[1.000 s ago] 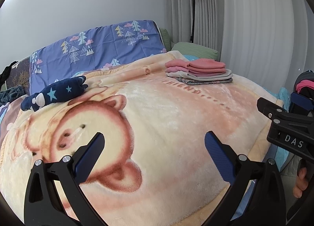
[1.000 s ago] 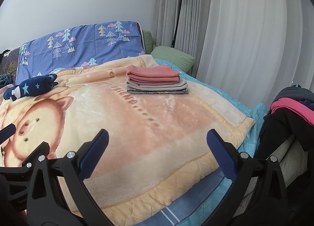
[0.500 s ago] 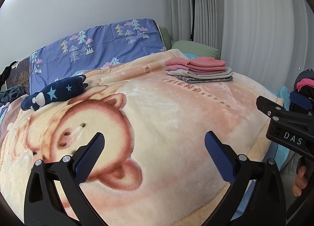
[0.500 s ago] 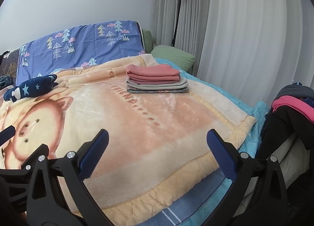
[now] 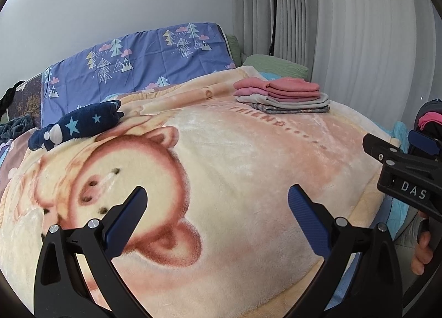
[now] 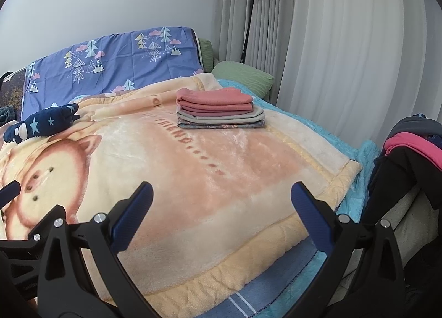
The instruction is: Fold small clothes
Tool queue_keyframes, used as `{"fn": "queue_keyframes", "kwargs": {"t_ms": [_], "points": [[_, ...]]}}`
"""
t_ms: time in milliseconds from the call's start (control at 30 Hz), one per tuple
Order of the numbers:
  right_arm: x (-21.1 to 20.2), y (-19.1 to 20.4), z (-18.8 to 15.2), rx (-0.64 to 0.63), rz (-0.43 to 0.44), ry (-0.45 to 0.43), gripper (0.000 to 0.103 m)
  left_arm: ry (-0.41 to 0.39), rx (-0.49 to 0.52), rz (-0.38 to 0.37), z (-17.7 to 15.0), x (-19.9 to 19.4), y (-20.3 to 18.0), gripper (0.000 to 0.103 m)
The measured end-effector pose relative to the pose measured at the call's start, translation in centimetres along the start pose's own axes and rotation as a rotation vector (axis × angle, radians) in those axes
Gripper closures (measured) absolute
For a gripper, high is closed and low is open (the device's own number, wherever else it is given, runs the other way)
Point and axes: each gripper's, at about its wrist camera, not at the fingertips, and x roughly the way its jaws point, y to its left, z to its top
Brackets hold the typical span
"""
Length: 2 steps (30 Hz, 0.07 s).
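A stack of folded small clothes [image 5: 284, 94], pink on top, grey and patterned below, sits at the far right of the bed; it also shows in the right wrist view [image 6: 219, 108]. A pile of unfolded clothes [image 6: 414, 146], black, grey and pink, lies at the right beside the bed. My left gripper [image 5: 216, 204] is open and empty above the bear-print blanket [image 5: 221, 157]. My right gripper [image 6: 221, 202] is open and empty above the blanket's near right part [image 6: 193, 179]; it also shows in the left wrist view [image 5: 397, 152] at the right edge.
A navy star-print plush [image 5: 80, 124] lies at the bed's left. A purple tree-print pillow [image 5: 138, 63] leans at the head. A green pillow [image 6: 243, 76], a black floor lamp [image 6: 247, 8] and white curtains [image 6: 345, 55] stand at the right.
Both grippers have drifted slightly; the view has shifted a little. Both stay open and empty.
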Motion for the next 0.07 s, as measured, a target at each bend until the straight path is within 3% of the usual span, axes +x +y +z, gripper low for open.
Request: {"fn": "queue_keyframes", "kwargs": {"t_ms": [67], "points": [[0.01, -0.03, -0.02, 0.002, -0.002, 0.001, 0.002, 0.000, 0.001, 0.000, 0.00, 0.00, 0.02, 0.001]]}}
